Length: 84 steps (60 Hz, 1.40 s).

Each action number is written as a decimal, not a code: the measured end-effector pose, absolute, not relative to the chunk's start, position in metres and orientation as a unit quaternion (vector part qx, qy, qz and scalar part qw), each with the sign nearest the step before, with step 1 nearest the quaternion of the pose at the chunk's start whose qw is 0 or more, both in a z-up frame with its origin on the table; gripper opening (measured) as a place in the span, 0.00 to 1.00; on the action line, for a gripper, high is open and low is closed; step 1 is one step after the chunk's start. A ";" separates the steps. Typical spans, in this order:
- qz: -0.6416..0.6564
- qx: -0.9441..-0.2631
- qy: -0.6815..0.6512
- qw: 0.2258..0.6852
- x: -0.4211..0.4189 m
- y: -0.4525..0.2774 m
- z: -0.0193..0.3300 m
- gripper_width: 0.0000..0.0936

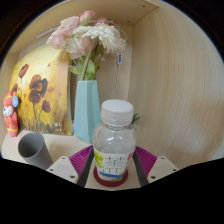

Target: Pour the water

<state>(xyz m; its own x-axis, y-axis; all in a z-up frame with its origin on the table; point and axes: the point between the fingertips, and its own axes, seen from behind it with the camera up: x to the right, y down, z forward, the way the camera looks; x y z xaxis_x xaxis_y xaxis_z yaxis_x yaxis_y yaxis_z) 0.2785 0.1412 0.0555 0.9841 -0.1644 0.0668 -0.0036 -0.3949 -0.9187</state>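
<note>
Where the two pink pads flank it, a clear water bottle (114, 143) with a white cap stands clamped in the tongs (113, 163); its white-and-blue label is too small to read. Left of it on the pale surface (60, 150) lies a grey cup (33, 149), tipped over. Behind stands a blue vase (87, 108) of flowers.

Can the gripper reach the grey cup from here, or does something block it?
Probably yes. The gripper holds the bottle; the grey cup lies just ahead, beside it, with nothing between.
</note>
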 end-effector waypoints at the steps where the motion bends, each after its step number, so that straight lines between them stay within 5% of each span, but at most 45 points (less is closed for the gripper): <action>1: -0.075 -0.836 0.049 0.542 0.278 0.139 0.053 0.81; 18: -0.101 -0.870 0.059 0.479 0.253 0.038 0.021 0.80; 33: -0.055 -0.893 0.051 0.444 0.130 -0.071 0.027 0.80; 64: -0.007 -0.856 0.014 0.517 -0.033 -0.082 0.191 0.81; 84: -0.032 -0.844 0.021 0.535 -0.027 -0.099 0.232 0.81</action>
